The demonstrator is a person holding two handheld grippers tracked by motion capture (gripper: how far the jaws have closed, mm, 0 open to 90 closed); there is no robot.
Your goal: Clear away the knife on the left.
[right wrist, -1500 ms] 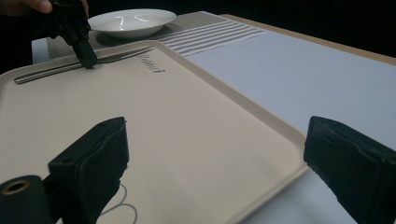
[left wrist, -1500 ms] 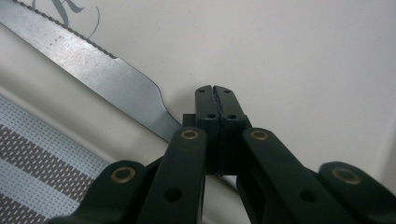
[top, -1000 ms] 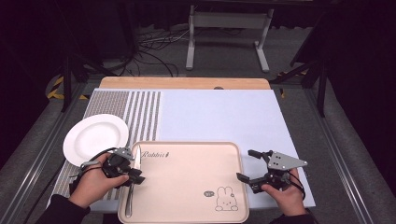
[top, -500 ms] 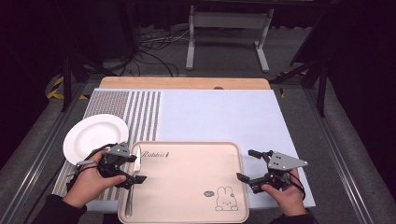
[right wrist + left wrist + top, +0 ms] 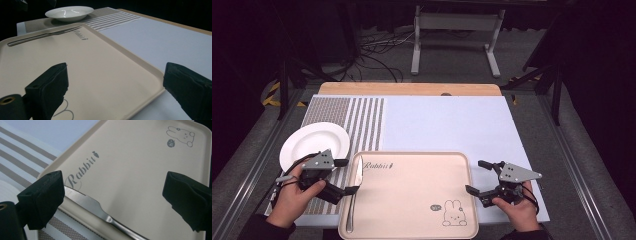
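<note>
the middle of the tray (image 5: 412, 195) is being left bare, with open room across it; its left edge is being occupied by a knife (image 5: 354, 192), its left side flanked by a white plate (image 5: 314, 142), while the pale mat (image 5: 447, 125) beyond is being left unobstructed

Beige tray (image 5: 412, 195) w/ "Rabbit" script + bunny print, flat on table near front edge. Metal knife (image 5: 354, 192) lies lengthwise along tray's left rim. White plate (image 5: 314, 145), empty, upright, left of tray on striped mat.
</note>
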